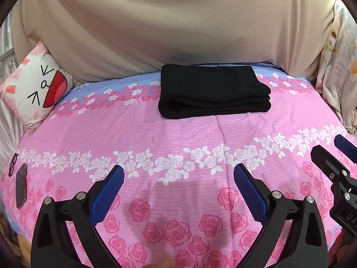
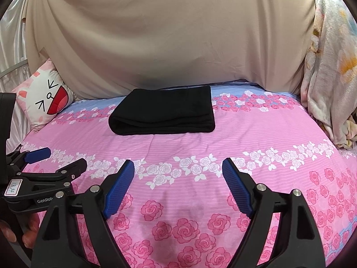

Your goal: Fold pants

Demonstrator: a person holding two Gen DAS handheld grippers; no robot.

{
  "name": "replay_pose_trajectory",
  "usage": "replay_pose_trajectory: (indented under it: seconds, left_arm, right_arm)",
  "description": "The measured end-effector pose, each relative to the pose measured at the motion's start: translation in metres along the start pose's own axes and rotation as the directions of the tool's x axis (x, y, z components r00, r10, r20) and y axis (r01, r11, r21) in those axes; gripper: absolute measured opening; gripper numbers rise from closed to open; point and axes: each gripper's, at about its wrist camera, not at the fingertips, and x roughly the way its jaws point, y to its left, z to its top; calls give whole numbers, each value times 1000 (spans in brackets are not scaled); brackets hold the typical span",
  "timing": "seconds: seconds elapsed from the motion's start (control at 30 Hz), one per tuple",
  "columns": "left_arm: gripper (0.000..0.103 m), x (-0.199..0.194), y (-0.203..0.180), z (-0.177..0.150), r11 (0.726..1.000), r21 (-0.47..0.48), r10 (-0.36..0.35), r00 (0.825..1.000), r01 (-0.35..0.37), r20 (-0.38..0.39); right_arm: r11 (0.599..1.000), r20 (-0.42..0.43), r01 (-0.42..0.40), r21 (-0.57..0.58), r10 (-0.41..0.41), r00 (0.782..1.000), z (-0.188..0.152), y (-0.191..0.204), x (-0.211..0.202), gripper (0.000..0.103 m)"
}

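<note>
The pants lie as a neat black stack of several layers on the pink rose sheet, toward twelve o'clock of both views, just short of the beige cloth hanging behind. The edges line up and no leg trails loose, so the folding looks done; at most a last smoothing or moving the stack is left. The left gripper hangs over the sheet at six o'clock with its blue pads spread wide and nothing between them, well apart from the pants. The right gripper is likewise spread and empty, also well back from the stack. In the right view the left tool shows at nine o'clock, with the start of a brand, "GenRob", on its body and a small white label handwritten "13.17" or close to it. In the left view the right tool at three o'clock carries letters that begin "DA", the rest cut off. A cat pillow sits at ten o'clock, a phone at eight.
</note>
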Motion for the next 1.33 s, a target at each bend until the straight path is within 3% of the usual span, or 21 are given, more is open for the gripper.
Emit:
replay_pose_trajectory:
  seconds: [0.37, 1.13, 1.33]
  left_arm:
    - [97, 0, -2, 1, 1000, 5, 0, 1000, 0, 6]
    - [95, 43, -9, 24, 999, 6, 44, 999, -44, 15]
    - [94, 39, -5, 22, 1000, -6, 1, 1000, -1, -11]
  right_arm:
    - [1000, -3, 3, 3, -3, 1000, -2, 1, 1, 79]
    - [1000, -51, 7, 25, -6, 999, 7, -13, 39, 79]
    - [1000, -53, 14, 27, -12, 999, 5, -13, 36, 80]
